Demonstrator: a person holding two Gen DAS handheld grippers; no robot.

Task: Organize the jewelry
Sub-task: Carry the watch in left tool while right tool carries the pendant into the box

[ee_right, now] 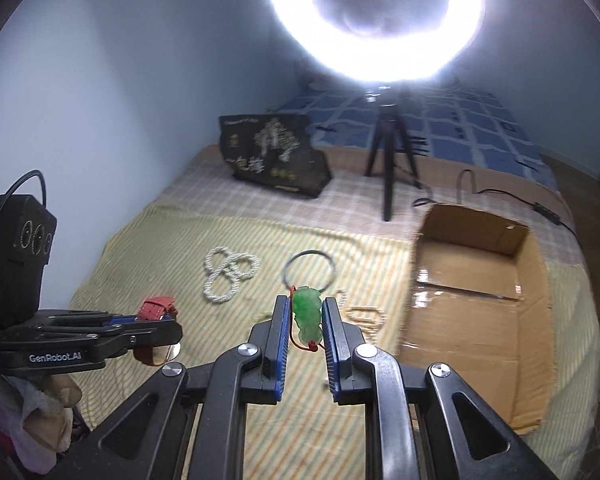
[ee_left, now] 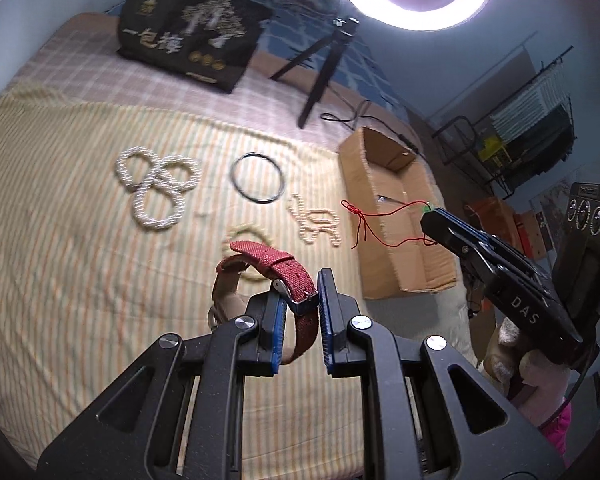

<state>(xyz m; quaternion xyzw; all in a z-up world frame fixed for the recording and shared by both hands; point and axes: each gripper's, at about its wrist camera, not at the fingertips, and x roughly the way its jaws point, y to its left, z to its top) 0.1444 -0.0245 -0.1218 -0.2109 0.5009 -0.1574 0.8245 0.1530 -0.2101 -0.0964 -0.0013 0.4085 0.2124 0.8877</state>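
Nearest my left lens, the left gripper is clenched on a red woven fabric watch strap with a steel buckle. I have it pinched just at the buckle, so the loop and what looks like the watch case hang free above the striped yellow bedspread rather than dragging on it. My right gripper is closed on a carved green jade pendant, and its thin red cord trails loose in the left view. I judge both pieces are held aloft for carrying to the open brown cardboard box, which sits at the right edge of the spread, near the right gripper; inside I can make out only tape.

Other jewelry lies spread apart on the cloth, probably so each can be picked singly: three overlapping white bead bracelets, a thin dark bangle ring, a cream bead strand in loose loops, and a pale bead loop partly hidden behind the strap.

Readable writing: "GenRobot.AI" on the left gripper's side in the right view, "DAS" on the right gripper's body in the left view. A black printed bag shows gold Chinese characters; I read "一包" but not the rest. A ring light on a black tripod stands behind.
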